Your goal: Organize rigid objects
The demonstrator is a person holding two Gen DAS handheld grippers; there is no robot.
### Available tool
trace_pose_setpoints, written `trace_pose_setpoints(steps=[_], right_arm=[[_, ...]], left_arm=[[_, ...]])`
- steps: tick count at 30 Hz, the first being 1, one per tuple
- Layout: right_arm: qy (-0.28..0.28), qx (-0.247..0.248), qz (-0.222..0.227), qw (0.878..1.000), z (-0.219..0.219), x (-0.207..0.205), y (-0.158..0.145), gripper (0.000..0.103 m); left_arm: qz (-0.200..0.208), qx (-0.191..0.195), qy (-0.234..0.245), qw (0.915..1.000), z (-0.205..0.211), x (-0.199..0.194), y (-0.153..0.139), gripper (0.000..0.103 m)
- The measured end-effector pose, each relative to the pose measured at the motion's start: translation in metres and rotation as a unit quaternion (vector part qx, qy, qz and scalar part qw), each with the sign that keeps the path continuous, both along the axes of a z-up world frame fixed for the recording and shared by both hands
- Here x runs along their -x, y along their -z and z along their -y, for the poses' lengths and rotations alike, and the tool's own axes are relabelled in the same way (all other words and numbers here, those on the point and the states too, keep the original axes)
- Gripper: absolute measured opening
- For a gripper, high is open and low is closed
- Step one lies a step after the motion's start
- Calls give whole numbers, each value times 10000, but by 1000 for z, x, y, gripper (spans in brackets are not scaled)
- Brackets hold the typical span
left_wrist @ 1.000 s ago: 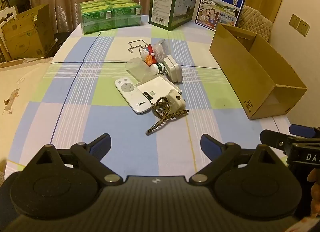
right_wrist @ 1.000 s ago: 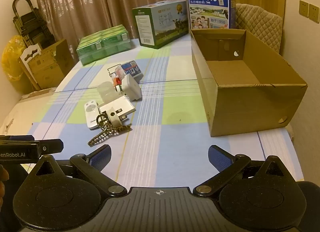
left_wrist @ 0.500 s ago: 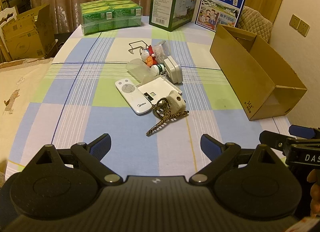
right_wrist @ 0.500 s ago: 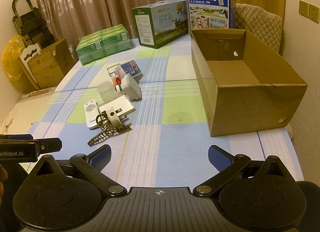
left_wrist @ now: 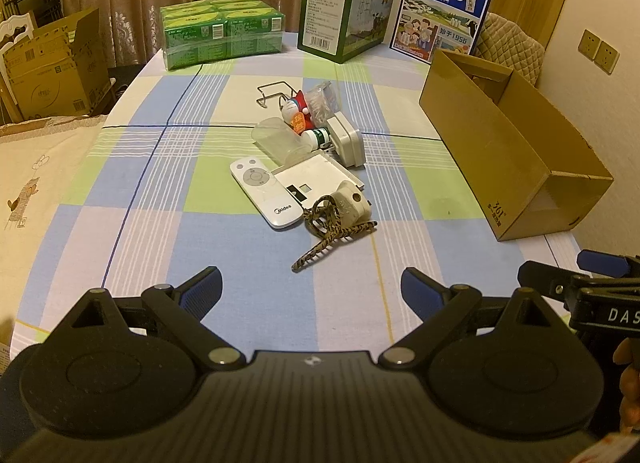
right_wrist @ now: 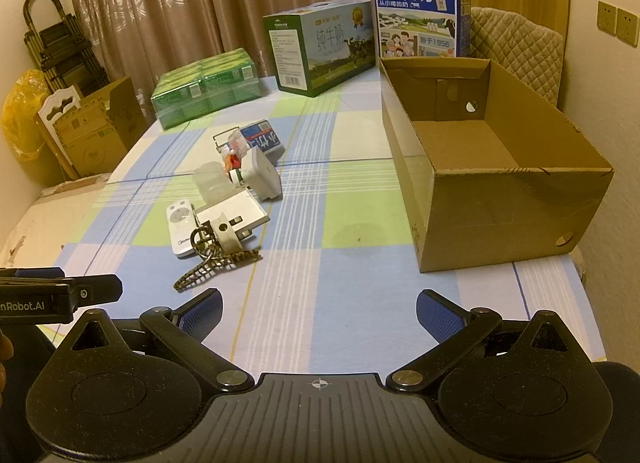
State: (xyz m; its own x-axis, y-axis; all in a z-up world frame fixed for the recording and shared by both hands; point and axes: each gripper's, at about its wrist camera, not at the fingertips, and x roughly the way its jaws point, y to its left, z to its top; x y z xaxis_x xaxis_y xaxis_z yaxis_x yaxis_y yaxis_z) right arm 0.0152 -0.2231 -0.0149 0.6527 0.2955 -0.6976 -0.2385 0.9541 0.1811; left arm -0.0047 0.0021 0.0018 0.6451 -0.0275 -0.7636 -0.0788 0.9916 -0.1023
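Observation:
A pile of small objects lies mid-table: a white remote, a white flat panel, a white plug with a patterned cord, a grey adapter, a clear plastic cup, a small figurine and a wire rack. An open, empty cardboard box stands at the right. My left gripper is open and empty, short of the pile. My right gripper is open and empty, near the table's front edge.
At the far end stand a green pack of cartons, a green milk carton box and a blue milk box. A padded chair is behind the box. Cardboard boxes stand on the floor at the left.
Both grippers have barely moved, with a slight drift of view. Nothing on the table has moved.

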Motion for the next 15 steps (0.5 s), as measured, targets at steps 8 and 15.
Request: trace_pose_setpoints(steps=[8, 15], right_arm=[[0, 5, 0, 10000, -1, 0, 0, 101], [-10, 12, 1, 10000, -1, -1, 1, 101]], left_arm=[[3, 17, 16, 10000, -1, -1, 0, 94], [6, 28, 68, 10000, 0, -2, -1, 94]])
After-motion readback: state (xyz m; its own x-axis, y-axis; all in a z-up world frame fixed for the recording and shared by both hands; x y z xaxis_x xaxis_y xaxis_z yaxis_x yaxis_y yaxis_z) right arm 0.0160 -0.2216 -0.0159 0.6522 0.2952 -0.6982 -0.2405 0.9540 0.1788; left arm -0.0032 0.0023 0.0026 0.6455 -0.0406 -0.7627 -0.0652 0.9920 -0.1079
